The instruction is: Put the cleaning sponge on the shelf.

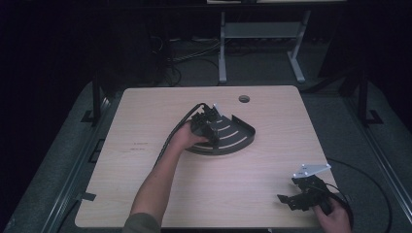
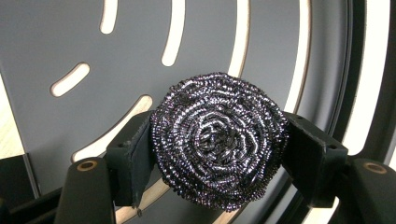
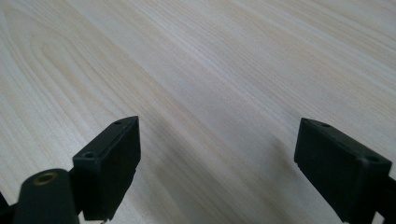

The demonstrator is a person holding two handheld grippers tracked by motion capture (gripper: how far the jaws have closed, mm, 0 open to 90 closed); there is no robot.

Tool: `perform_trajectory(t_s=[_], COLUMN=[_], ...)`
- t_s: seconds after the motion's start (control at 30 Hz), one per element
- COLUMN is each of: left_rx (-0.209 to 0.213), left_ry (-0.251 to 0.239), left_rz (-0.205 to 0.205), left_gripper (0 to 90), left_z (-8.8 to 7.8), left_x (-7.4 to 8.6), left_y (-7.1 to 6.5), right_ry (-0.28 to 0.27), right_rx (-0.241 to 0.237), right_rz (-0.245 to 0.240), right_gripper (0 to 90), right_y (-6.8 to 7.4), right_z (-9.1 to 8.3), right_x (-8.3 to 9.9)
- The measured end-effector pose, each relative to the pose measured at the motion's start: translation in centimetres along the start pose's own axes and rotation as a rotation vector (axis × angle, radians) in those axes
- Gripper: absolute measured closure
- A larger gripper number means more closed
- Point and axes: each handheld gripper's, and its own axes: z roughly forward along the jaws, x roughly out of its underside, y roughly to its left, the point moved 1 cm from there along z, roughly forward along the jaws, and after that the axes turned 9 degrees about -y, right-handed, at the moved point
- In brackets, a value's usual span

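The left gripper has a steel wool scourer clamped between its jaws, one pad pressed into each side of the coiled ball. Just behind the scourer lies the dark grey slotted rack, a fan-shaped tray with curved slots through which the pale desk shows. In the high view the left gripper sits over the near left part of that rack, roughly at the middle of the desk, with the person's left forearm reaching in from below.

Picking up the scourer looks finished: the grip seems firm and centred. Whether the work is scrubbing the rack or setting the scourer down in it, the gripper is already in place over the tray, so the carrying part appears largely done. From these angles it is hard to say if the scourer touches the rack's surface or hangs just above it; it is very near at least. What seems left is the contact work itself, rubbing across the slots or letting go, and then drawing the hand back.

The right gripper rests near the desk's front right corner, well apart from the rack. Its jaws stand wide apart with nothing between them, bare wood grain beyond, so it looks idle for now.
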Motion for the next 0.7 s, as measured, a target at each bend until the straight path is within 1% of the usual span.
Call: perform_trajectory(t_s=[0.43,0.5,0.53,0.63,0.7], left_rx=[-0.004,-0.005,-0.013,-0.012,-0.023], left_ry=[0.0,-0.004,-0.008,-0.012,-0.019], left_rz=[-0.002,-0.002,-0.001,0.001,0.01], left_gripper=[28.1,27.3,26.6,26.0,25.7], left_z=[0.0,-0.1,-0.3,-0.5,-1.0], left_x=[0.0,0.0,0.0,0.0,-0.1], left_y=[0.1,0.1,0.1,0.1,-0.1], right_ry=[-0.001,-0.001,0.0,0.0,-0.001], right_rx=[-0.002,-0.002,-0.001,-0.001,-0.001], right_rz=[-0.001,-0.001,0.0,-0.001,0.0], right_gripper=[14.3,14.4,14.4,14.3,14.3], right_y=[0.0,0.0,0.0,0.0,0.0], right_z=[0.0,0.0,0.0,0.0,0.0], right_x=[0.0,0.0,0.0,0.0,0.0])
